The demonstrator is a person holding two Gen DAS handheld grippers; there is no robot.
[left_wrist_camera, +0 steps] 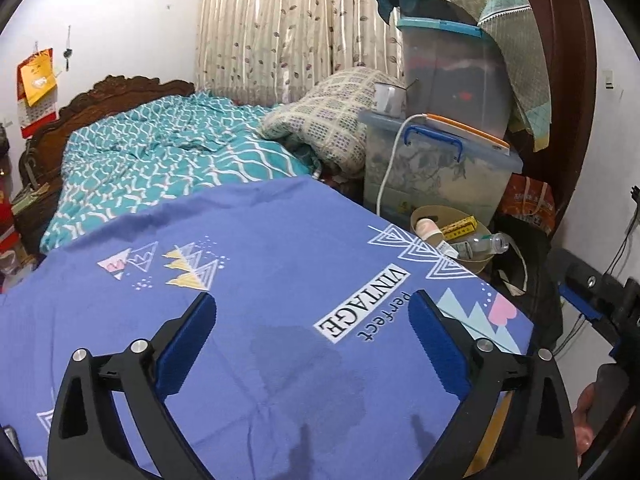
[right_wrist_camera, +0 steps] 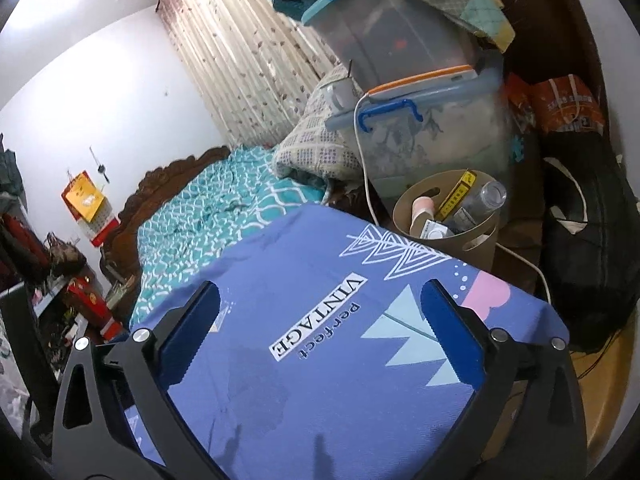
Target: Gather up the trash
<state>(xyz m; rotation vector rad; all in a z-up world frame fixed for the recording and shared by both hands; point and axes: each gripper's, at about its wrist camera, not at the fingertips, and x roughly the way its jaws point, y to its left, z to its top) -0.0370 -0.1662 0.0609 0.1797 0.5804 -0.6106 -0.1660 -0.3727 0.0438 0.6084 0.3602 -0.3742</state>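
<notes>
Trash bin (right_wrist_camera: 476,240): tan round tub with handle cutouts, sits just past the far right corner of the counter (right_wrist_camera: 320,264), below its top. Inside: clear plastic bottle (right_wrist_camera: 486,196) leaning on the rim, yellow printed box (right_wrist_camera: 460,190), pink-and-white cup (right_wrist_camera: 424,210), small white carton (right_wrist_camera: 434,232). All stand or lean loosely in the tub.

Counter is covered with a blue cloth (left_wrist_camera: 260,248) printed "VINTAGE perfect" with triangle patterns; a darker damp-looking patch near the front. Nothing loose on it.

Left gripper (left_wrist_camera: 312,344): fingers wide apart, nothing between them, hanging over the cloth. Right gripper (right_wrist_camera: 320,336): same, fingers wide, empty, above the cloth near the printed text. Right gripper also shows at the right edge of the left wrist view.

Behind the bin: clear storage box with blue handle (right_wrist_camera: 420,136), a second lidded box (right_wrist_camera: 384,40) stacked on it, white cable (right_wrist_camera: 362,160) running down. Left of those: bed with teal quilt (left_wrist_camera: 160,160), folded checked blanket (left_wrist_camera: 328,120). Black bag (right_wrist_camera: 584,232) right of the bin.
</notes>
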